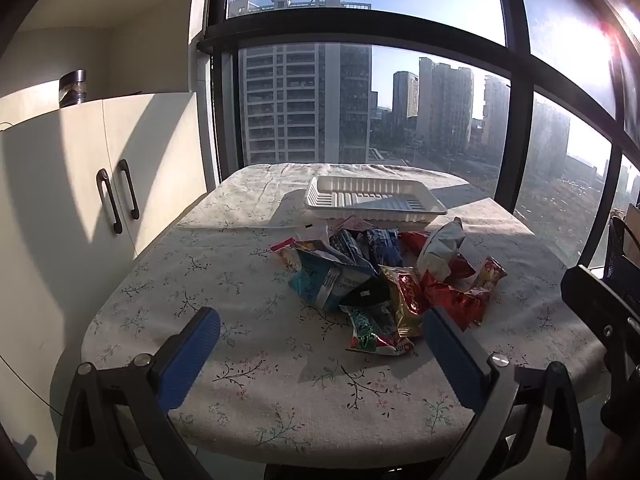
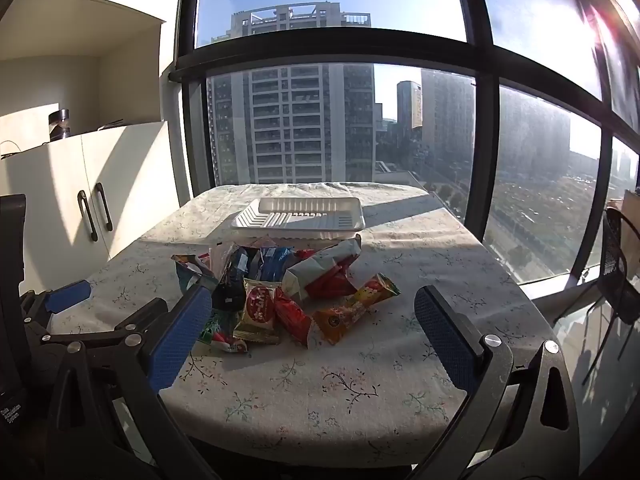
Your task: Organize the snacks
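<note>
Since both the left gripper [image 1: 320, 344] and right gripper [image 2: 312, 320] gape empty, one outer snack [image 2: 354, 308] (lower centre) should be pinched, then carried to the tray [image 2: 300, 220].

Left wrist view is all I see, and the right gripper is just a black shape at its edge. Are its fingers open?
Observer: Yes. The right gripper has its blue-padded fingers spread wide, holding nothing.
Operator: What sits on that side of the snacks?
Observer: A long orange foil snack packet lies flat at the right edge of the snack pile, with its whole length showing.
Operator: Anything beside the table there?
Observer: A black metal mesh chair stands to the right of the floral-clothed table.
</note>
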The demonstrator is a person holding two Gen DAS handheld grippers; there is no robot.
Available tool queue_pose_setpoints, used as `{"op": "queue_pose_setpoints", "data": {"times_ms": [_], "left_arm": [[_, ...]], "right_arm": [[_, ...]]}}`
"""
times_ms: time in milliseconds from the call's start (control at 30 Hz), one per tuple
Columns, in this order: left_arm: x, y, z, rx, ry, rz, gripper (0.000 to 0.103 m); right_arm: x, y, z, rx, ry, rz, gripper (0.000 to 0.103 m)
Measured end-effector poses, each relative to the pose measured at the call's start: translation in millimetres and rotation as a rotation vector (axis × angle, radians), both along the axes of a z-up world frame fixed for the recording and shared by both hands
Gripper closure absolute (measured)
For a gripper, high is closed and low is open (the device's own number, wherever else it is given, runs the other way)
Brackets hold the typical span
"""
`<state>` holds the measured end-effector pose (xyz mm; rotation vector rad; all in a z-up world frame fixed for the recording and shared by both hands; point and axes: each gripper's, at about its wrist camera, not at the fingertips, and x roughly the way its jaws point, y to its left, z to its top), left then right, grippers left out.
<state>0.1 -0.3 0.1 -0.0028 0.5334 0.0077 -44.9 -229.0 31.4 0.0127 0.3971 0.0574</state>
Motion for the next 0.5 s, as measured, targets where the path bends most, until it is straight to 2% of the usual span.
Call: {"op": "queue_pose_setpoints", "data": {"times_ms": [500], "left_arm": [[-0.3, 3.6, -1.0, 0.001, -0.012, 0.015, 0.0]], "right_arm": [[11.1, 0.5, -12.0, -0.029, 0.049, -0.014, 0.0]]}}
